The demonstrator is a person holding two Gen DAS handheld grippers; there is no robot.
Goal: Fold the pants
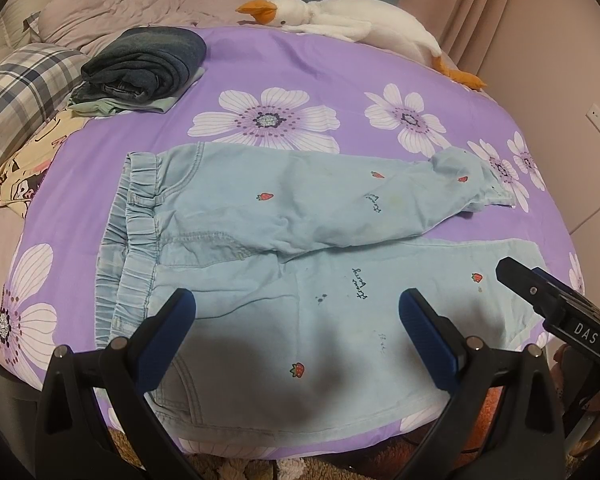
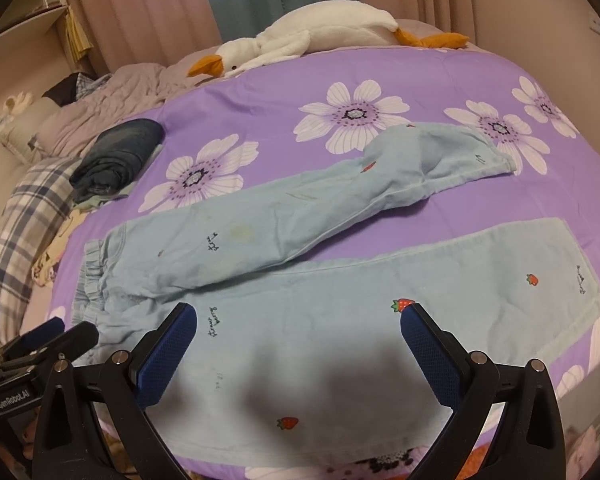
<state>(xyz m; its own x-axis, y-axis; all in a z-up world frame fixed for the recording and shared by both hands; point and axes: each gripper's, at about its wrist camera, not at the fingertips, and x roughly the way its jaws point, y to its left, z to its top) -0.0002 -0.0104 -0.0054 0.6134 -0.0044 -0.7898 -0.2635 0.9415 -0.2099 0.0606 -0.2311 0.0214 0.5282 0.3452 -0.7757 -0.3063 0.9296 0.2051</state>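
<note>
Blue-padded left gripper [image 1: 298,308], right gripper [image 2: 299,322]: jaws wide, empty, above pants [image 1: 260,216].

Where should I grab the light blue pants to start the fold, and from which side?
Grip the light blue pants at the near leg's hem with the right gripper, coming in from the near edge of the bed. That leg lies flat and straight, so its hem corner is exposed. The left gripper hovers open close to the elastic waistband and could take its near corner.
</note>
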